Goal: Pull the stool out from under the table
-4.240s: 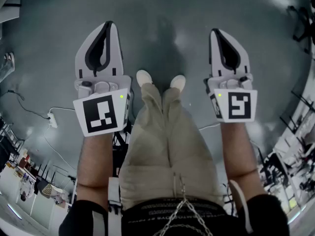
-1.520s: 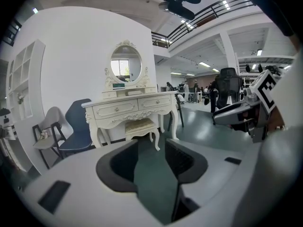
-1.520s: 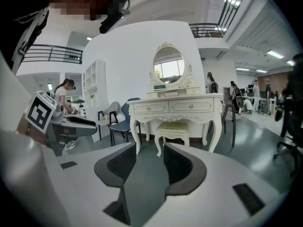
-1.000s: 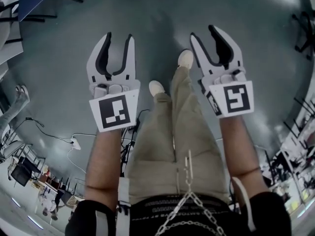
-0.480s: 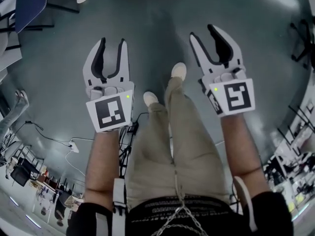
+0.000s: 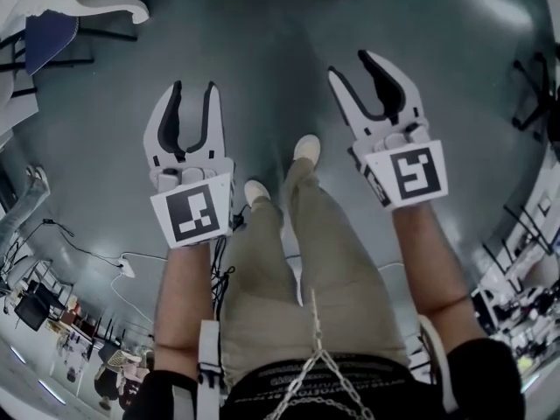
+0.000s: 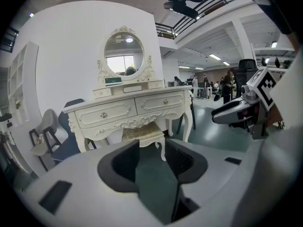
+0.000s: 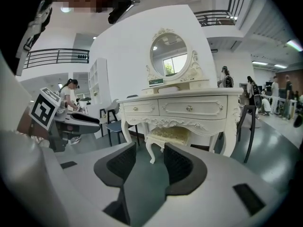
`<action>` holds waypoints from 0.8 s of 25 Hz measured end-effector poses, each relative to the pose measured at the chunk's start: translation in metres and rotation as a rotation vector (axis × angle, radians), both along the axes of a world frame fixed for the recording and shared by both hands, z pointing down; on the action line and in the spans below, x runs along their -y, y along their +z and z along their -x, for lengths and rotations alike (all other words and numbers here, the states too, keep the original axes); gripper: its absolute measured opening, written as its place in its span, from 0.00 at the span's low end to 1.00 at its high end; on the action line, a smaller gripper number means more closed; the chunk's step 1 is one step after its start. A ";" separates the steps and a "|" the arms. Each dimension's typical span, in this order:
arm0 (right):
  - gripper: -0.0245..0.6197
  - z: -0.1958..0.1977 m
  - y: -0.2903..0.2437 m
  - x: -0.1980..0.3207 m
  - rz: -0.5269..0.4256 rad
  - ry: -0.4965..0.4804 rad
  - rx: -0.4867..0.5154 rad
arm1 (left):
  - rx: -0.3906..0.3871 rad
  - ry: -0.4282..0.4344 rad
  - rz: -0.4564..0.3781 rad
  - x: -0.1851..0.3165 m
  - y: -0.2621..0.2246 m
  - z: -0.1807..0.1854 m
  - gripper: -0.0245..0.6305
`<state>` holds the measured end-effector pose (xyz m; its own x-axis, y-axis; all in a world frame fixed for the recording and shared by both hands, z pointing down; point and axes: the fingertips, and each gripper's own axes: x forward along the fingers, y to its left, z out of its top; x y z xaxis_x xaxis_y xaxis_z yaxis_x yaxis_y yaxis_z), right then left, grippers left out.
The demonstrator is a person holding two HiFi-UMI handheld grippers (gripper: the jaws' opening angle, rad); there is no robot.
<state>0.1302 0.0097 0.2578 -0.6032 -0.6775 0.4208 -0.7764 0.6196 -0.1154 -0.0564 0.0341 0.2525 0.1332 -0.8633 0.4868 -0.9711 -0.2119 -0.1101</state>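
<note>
Stool (image 7: 142, 132) with a padded seat stands under the white table (image 7: 128, 110), between the table legs and just below the carved edge of the drawers. An oval mirror (image 7: 124, 56) stands on the table top. The left gripper (image 6: 193, 90) has its jaws partly apart and nothing is between them; through the gap one sees only the grey floor (image 6: 280, 24) and, further away, the stool. The right gripper (image 6: 348, 64) is the same: jaws partly apart, empty, with the stool in line beyond them. Both grippers are well apart from the stool and from the table. They are held side by side above the floor, and the person's shoes (image 6: 306, 148) show between them.
</note>
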 end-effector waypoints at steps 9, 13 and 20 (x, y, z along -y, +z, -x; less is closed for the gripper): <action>0.30 -0.009 0.021 0.019 -0.001 0.012 -0.042 | -0.024 -0.011 0.011 0.018 0.023 0.004 0.29; 0.30 -0.006 0.021 0.019 0.022 0.048 -0.026 | -0.033 -0.003 0.031 0.024 0.030 0.010 0.29; 0.30 0.003 0.016 0.038 0.003 0.084 -0.038 | -0.041 0.053 0.006 0.056 0.024 0.013 0.29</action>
<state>0.1268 -0.0285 0.2735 -0.5275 -0.7240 0.4444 -0.8297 0.5515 -0.0865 -0.0698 -0.0214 0.2760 0.1983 -0.8519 0.4848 -0.9623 -0.2632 -0.0689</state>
